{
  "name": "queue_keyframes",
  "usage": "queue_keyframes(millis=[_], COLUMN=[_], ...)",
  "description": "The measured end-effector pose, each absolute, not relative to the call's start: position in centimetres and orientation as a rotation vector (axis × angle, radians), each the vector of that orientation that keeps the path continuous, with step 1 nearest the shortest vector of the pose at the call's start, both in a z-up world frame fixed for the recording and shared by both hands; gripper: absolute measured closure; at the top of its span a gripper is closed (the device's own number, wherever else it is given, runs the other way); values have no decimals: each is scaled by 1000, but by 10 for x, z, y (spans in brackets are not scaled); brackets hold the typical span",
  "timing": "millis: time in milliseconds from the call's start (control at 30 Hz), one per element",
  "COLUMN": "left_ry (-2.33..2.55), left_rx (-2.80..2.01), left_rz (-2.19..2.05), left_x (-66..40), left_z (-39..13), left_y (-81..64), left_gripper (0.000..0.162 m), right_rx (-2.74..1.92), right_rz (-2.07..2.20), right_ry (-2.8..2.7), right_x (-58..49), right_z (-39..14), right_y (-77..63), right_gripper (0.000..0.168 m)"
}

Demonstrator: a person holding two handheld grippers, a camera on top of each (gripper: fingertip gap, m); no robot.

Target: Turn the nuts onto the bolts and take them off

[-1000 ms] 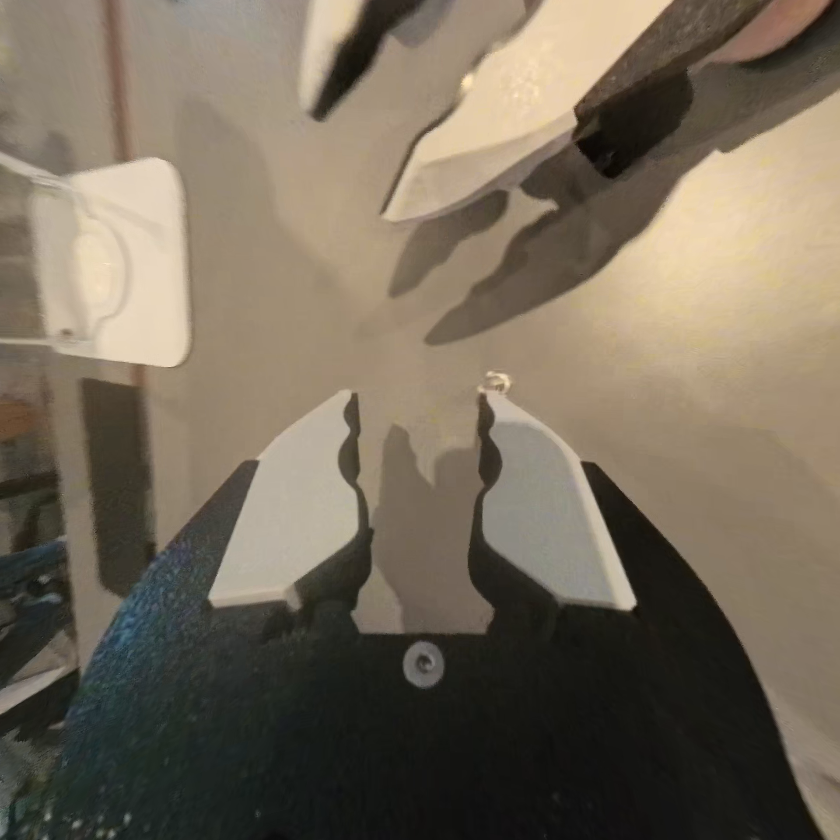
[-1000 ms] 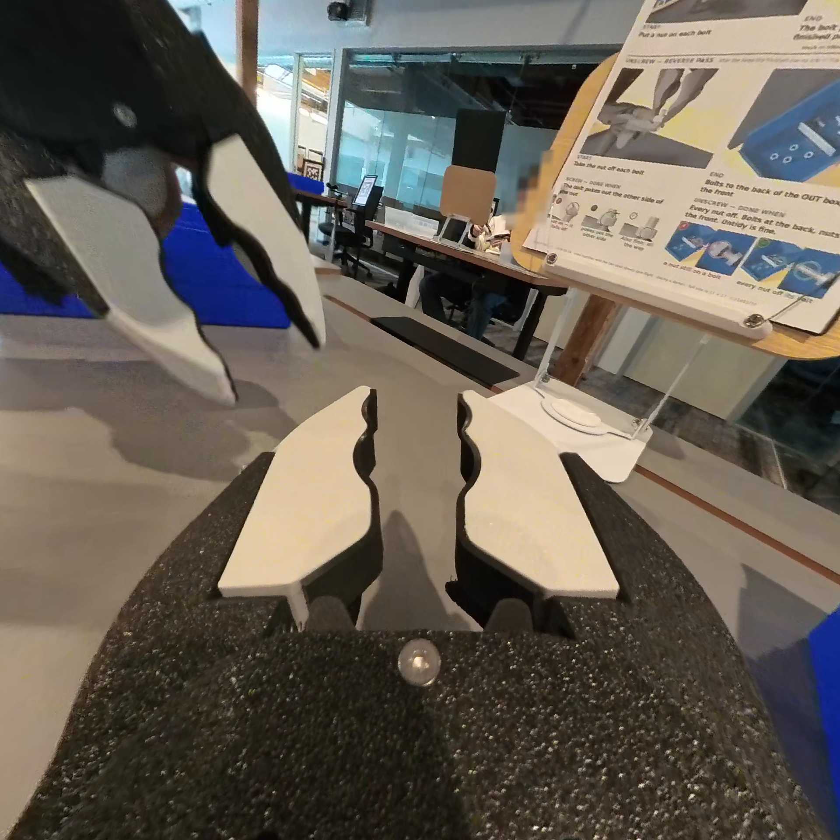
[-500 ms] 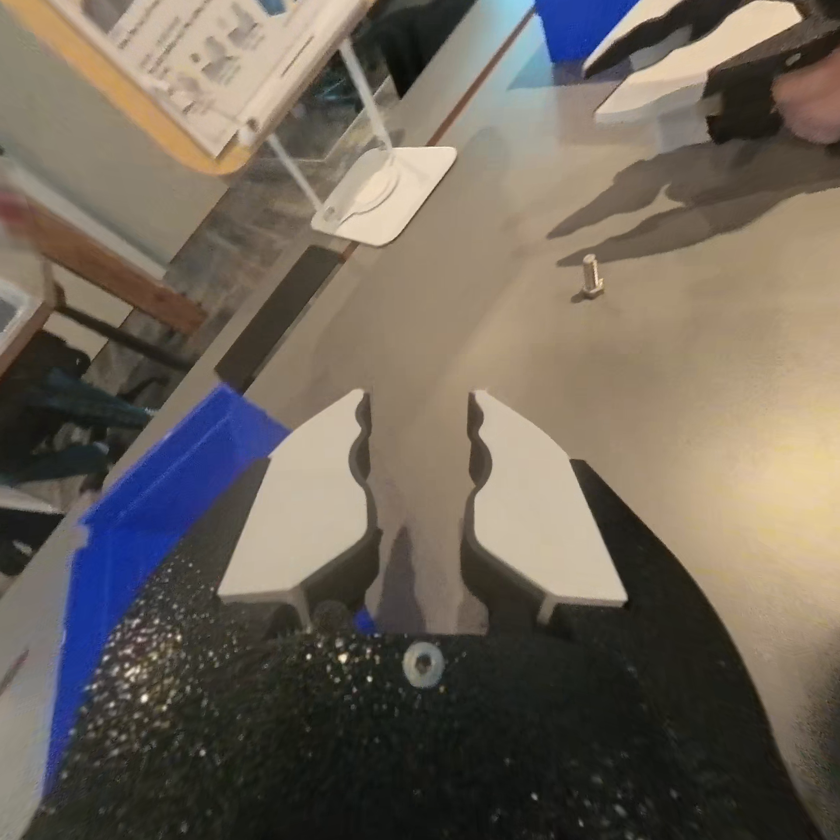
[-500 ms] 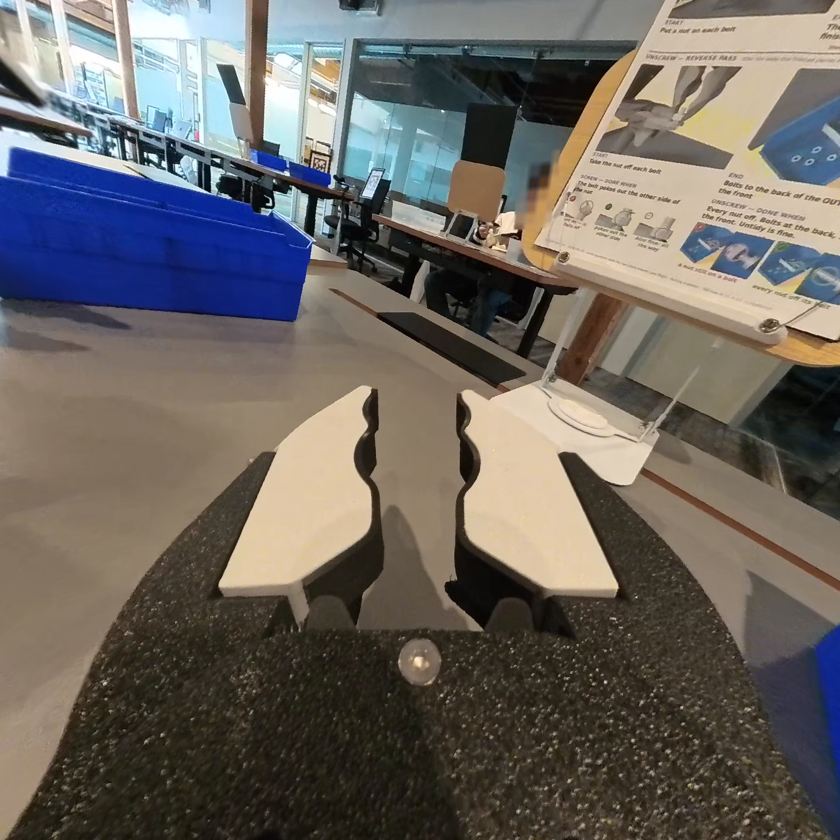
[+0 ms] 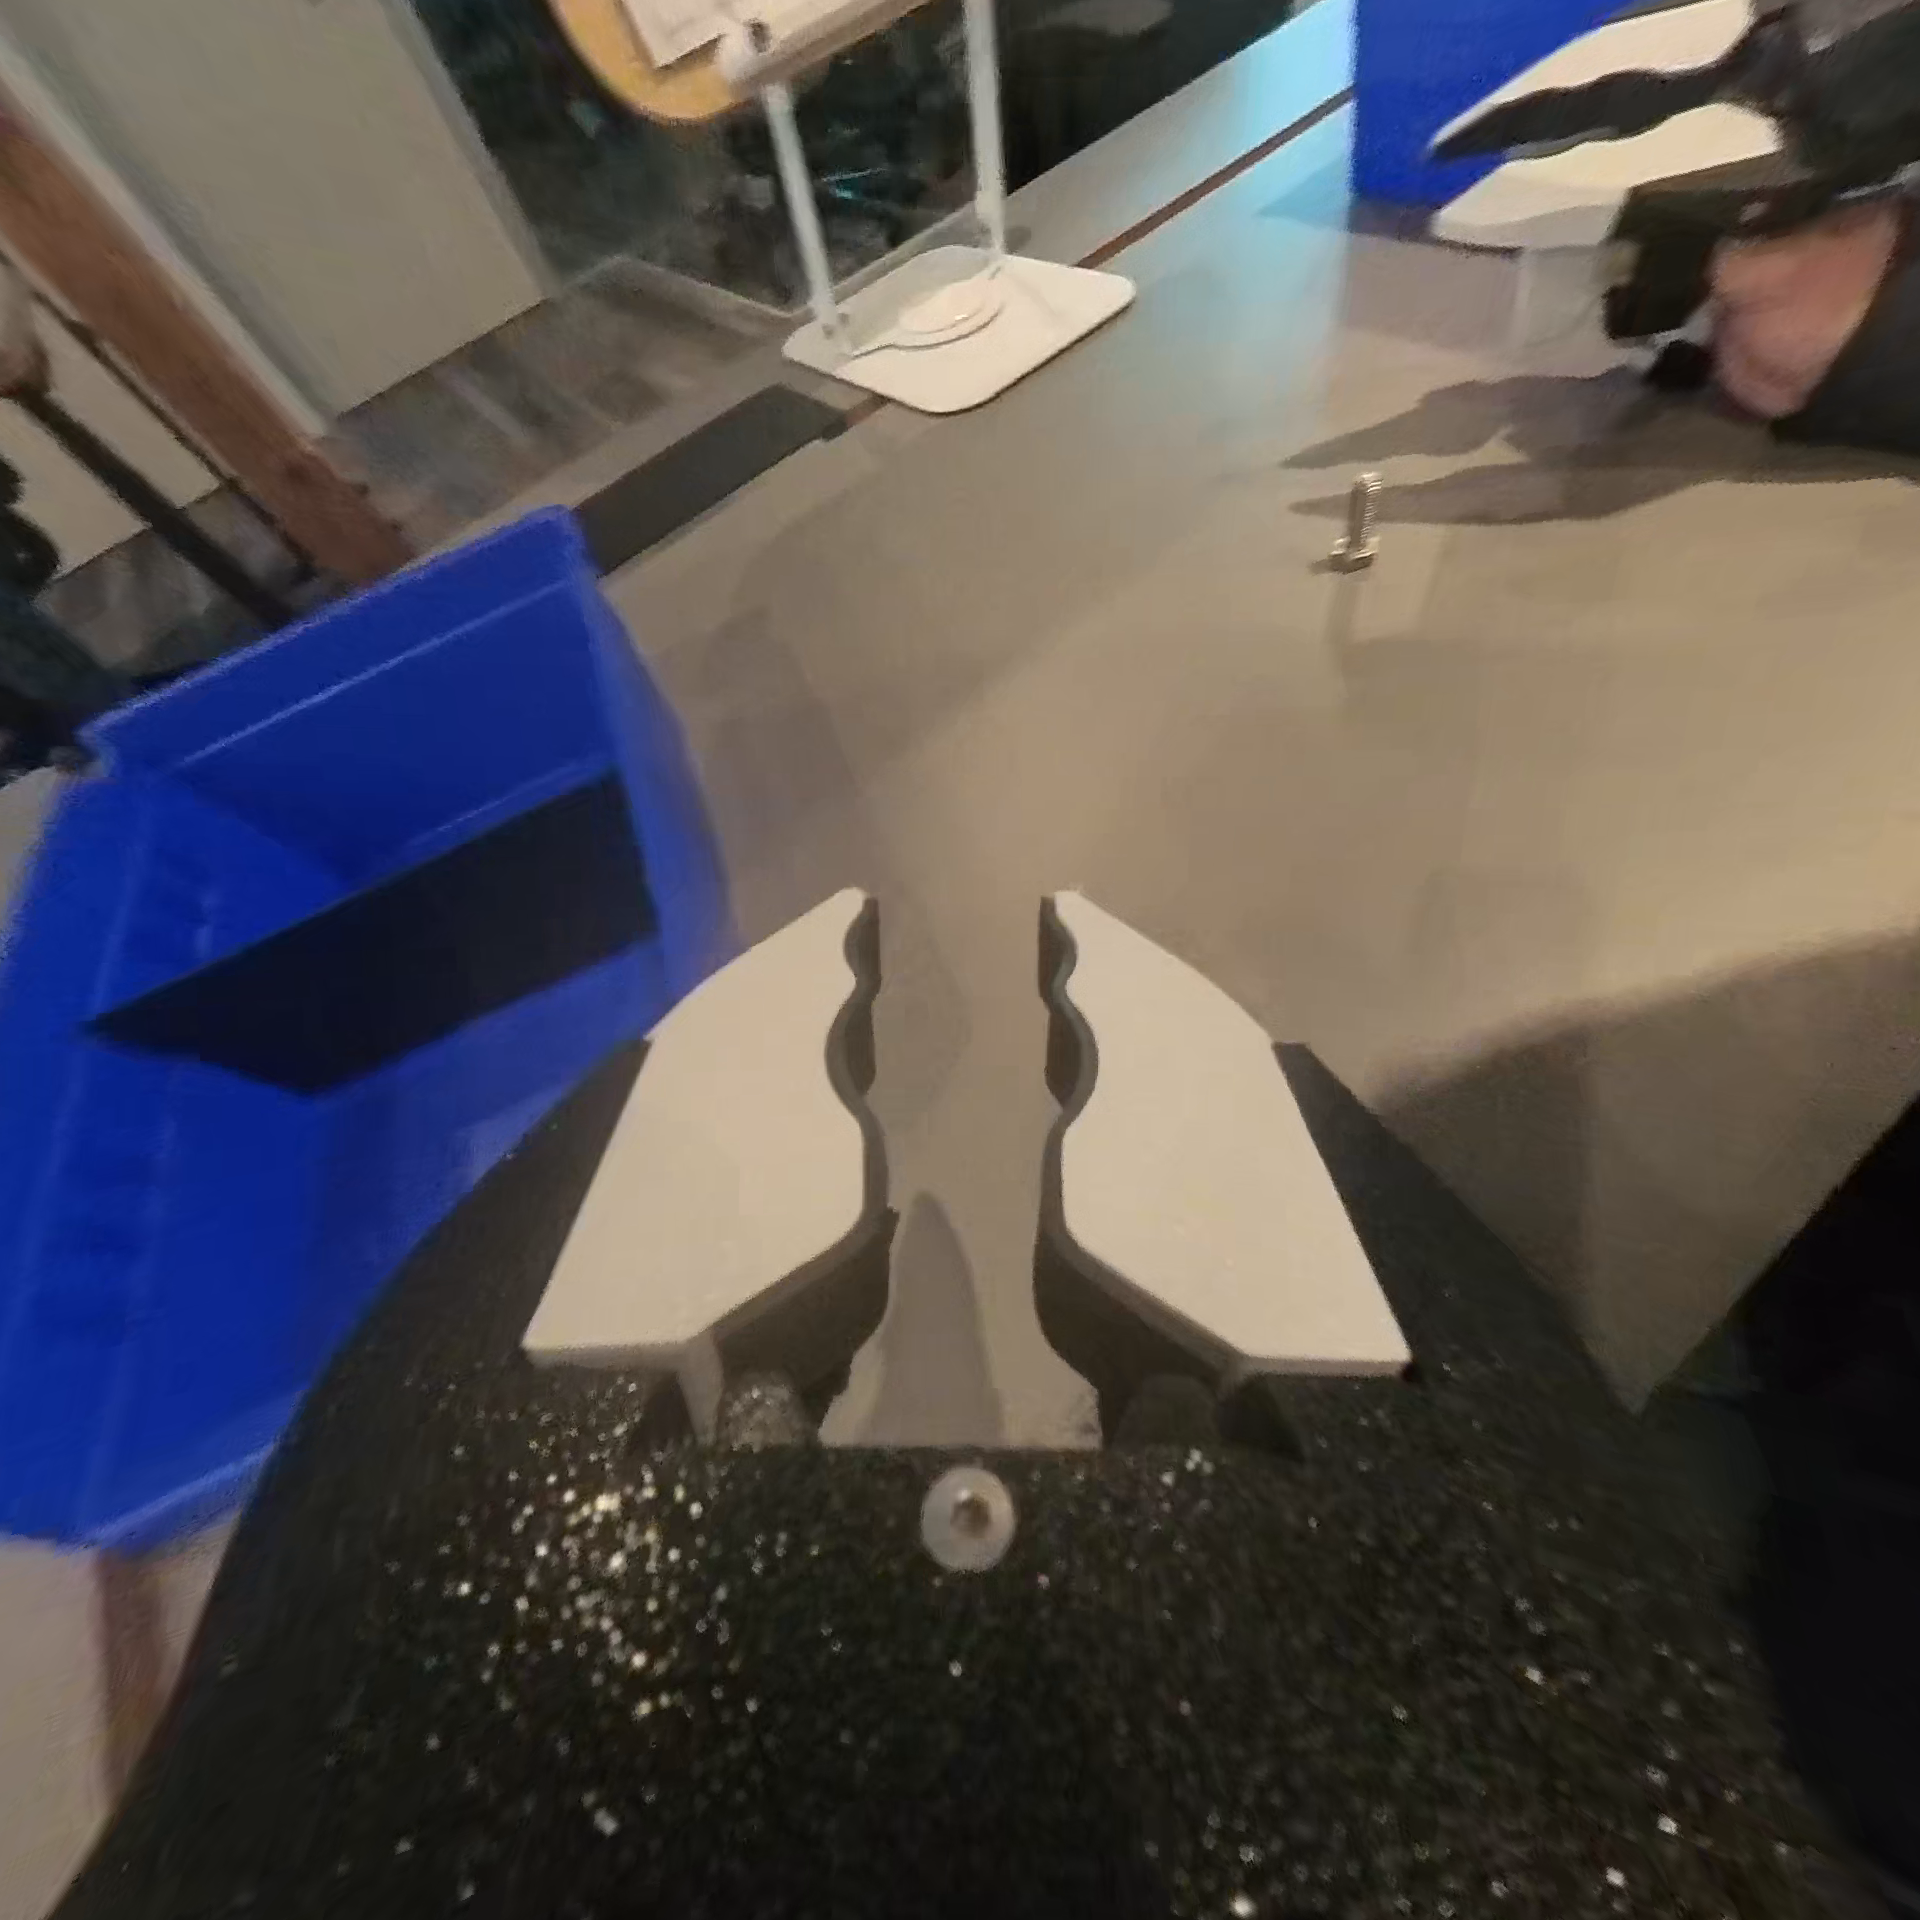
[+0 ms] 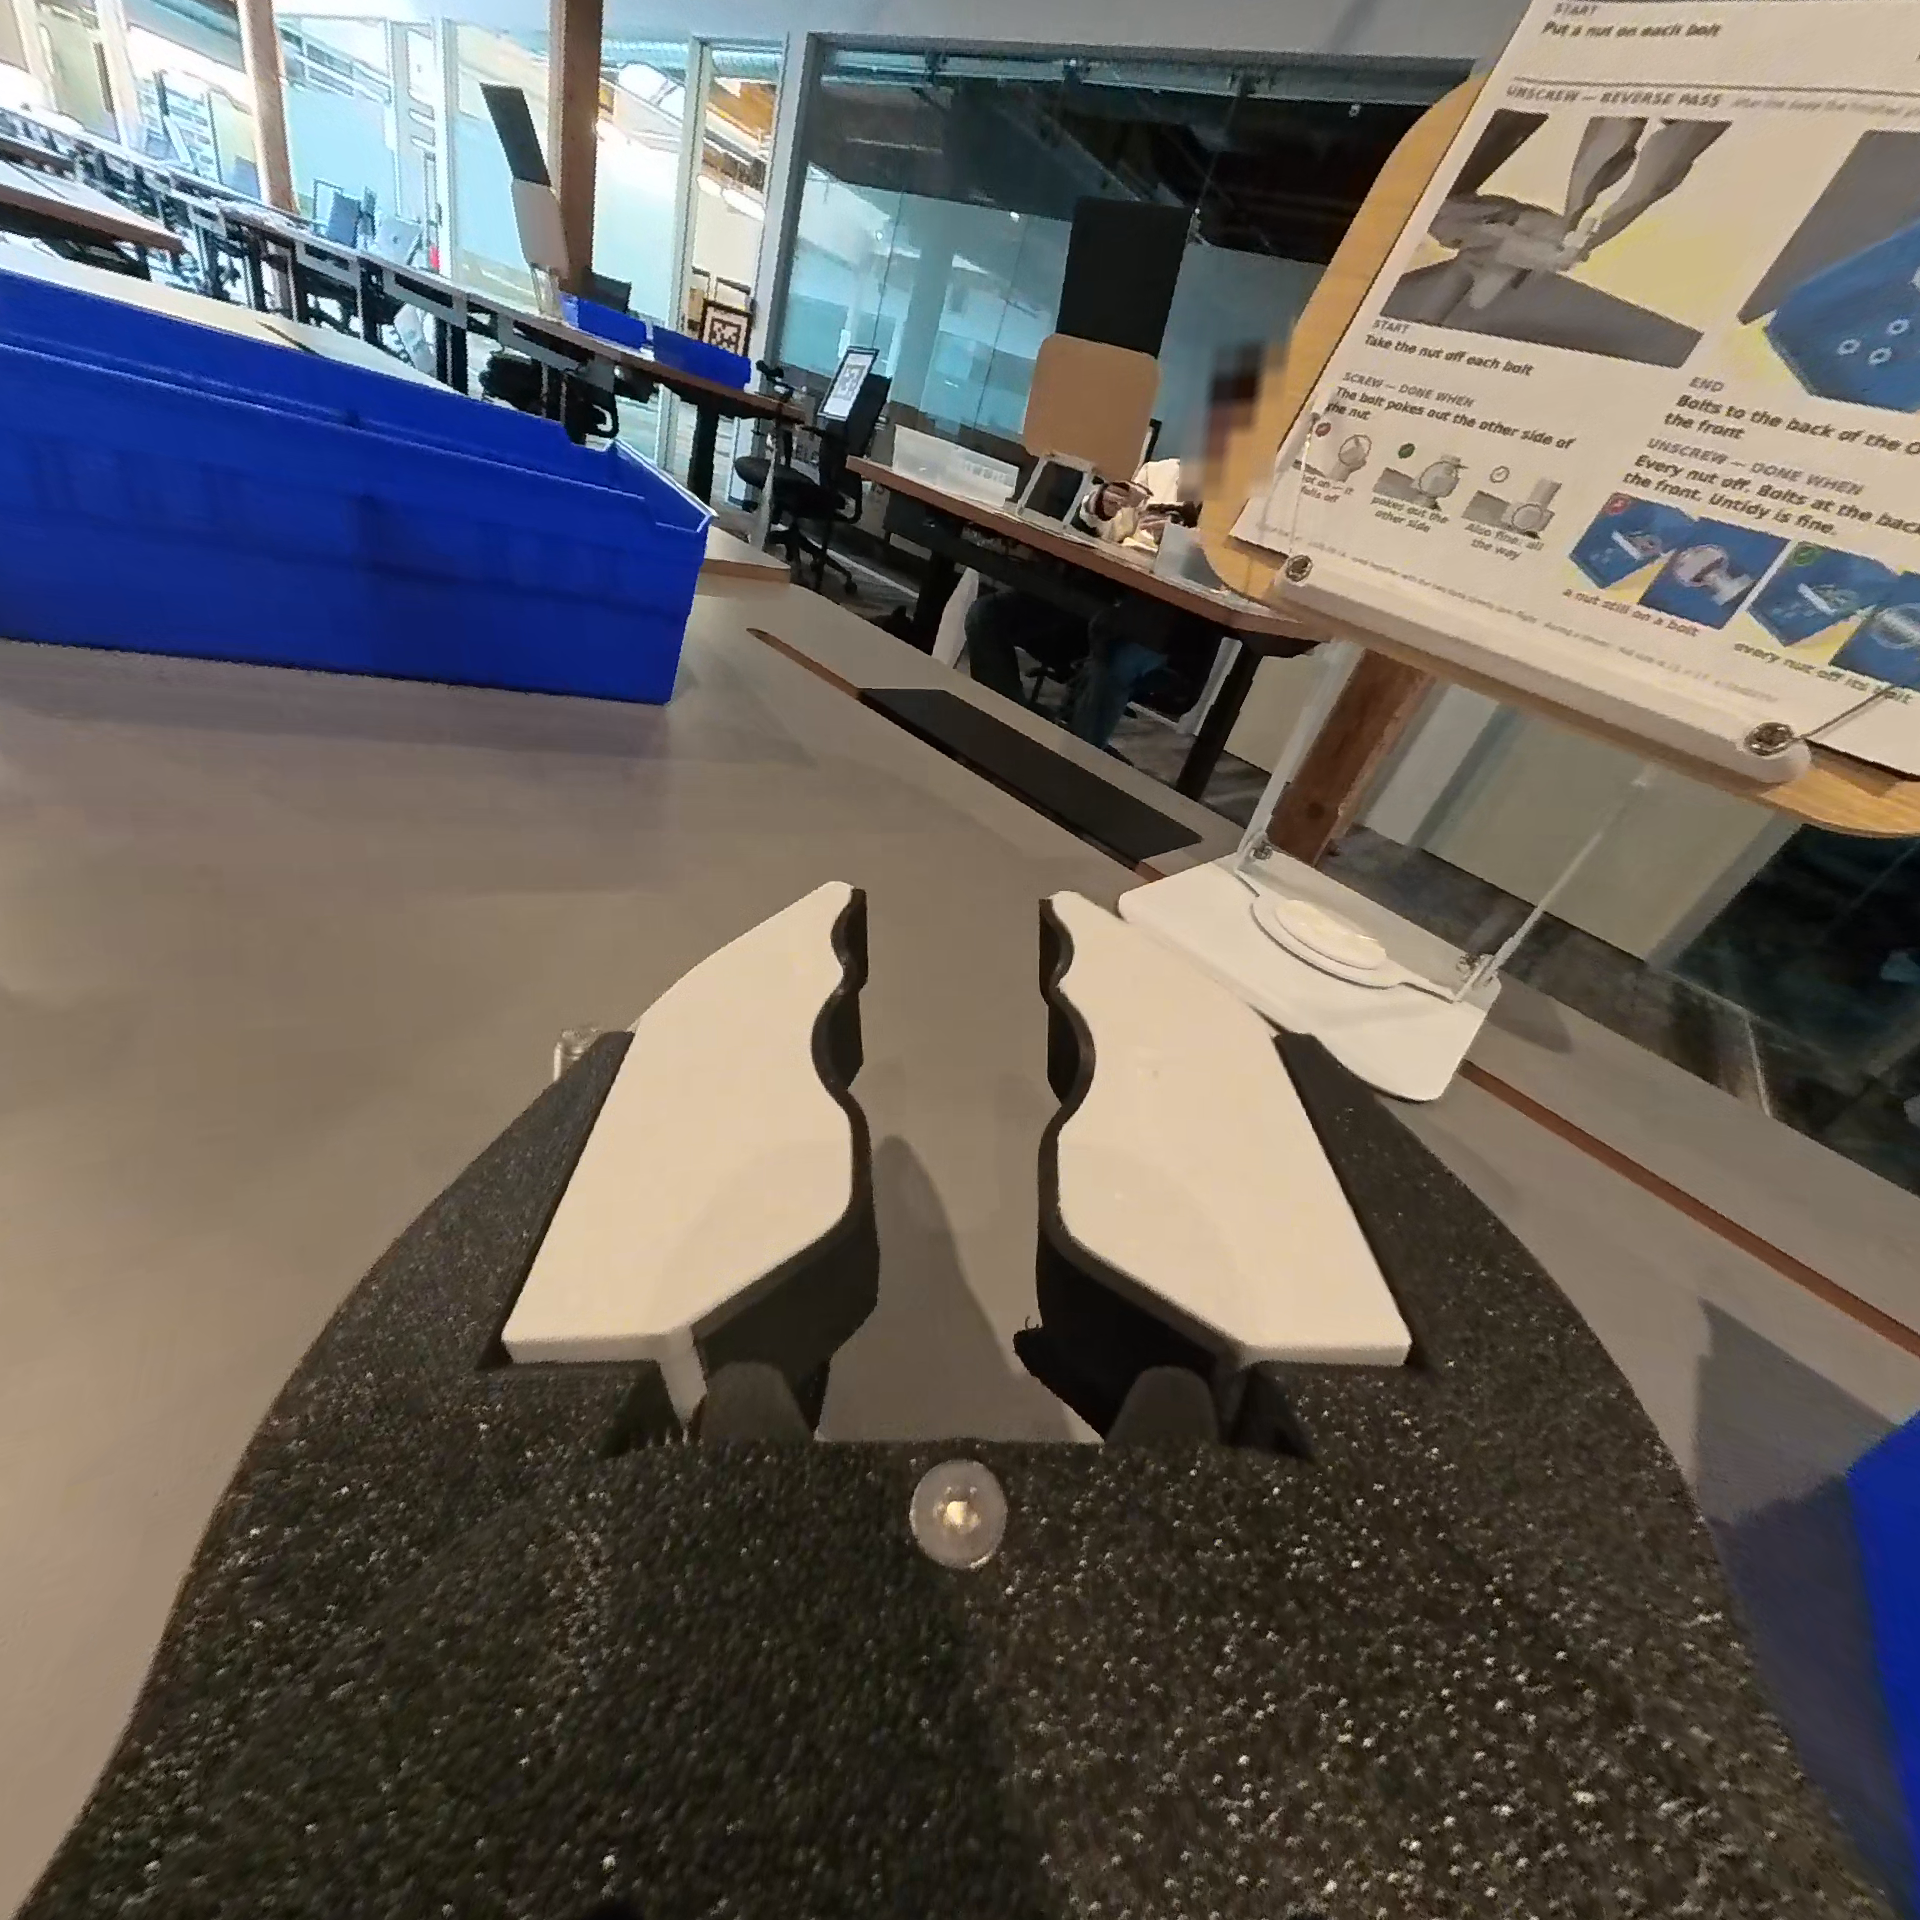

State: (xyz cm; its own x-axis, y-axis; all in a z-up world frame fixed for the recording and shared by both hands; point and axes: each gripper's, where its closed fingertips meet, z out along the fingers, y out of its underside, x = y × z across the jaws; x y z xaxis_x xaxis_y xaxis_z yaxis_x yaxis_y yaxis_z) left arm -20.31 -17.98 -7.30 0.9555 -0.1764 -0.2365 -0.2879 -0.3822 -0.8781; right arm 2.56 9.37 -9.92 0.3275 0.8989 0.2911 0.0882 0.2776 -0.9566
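Note:
A small silver bolt [image 5: 1359,525] stands on its head on the grey table [image 5: 1143,779], alone, far ahead and right of my left gripper [image 5: 956,909]. That gripper is open and empty, above the table next to a blue bin [image 5: 312,935]. My right gripper [image 6: 948,904] is open and empty, low over the table. It also shows in the left wrist view [image 5: 1558,135] at the top right, held by a hand [image 5: 1787,343] beyond the bolt. A small grey metal piece [image 6: 571,1039] peeks out at its left edge, mostly hidden.
A white stand base [image 6: 1330,977] carrying an instruction sheet [image 6: 1662,364] sits at the table's far edge, next to a black strip [image 6: 1029,758]. A long blue bin [image 6: 364,561] lies far left in the right wrist view. Another blue bin's corner [image 6: 1881,1558] is at the right. Spacing between my two grippers at the tips: around 35 cm.
My left gripper has drawn back from the bolt and swung left toward the blue bin, leaving the bolt standing on the table. The right gripper has shifted slightly and stays open.

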Motion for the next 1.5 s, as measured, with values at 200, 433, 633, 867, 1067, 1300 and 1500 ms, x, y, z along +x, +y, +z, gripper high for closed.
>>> queue_keyframes(millis=[200,433,633,867,1067,1300,1500], left_ry=[407,719,1128,1421,1548,1691,1839], left_rx=[-2062,-2389,-2550,-2597,-2684,-2592,-2587], left_rz=[399,321,70,-250,-394,-430,-295], left_x=[-284,-334,-335,-322,-320,-307,-311], left_z=[-44,-84,-127,-165,-187,-190,-195], left_y=[-183,-156,-152,-156,-166,-168,-168], left_gripper=[145,135,144,142,140,144,147], right_rx=[-1165,-1193,-1271,-1344,-1377,-1385,-1388], right_rz=[674,537,451,350,274,233,236], right_ry=[-1096,-1059,-982,-986,-1014,-1025,-1021], right_x=[27,32,42,43,41,41,41], right_z=[-100,-102,-105,-116,-124,-127,-127], right_y=[99,113,131,143,148,151,151], right_gripper=[137,139,139,139,139,139,139])
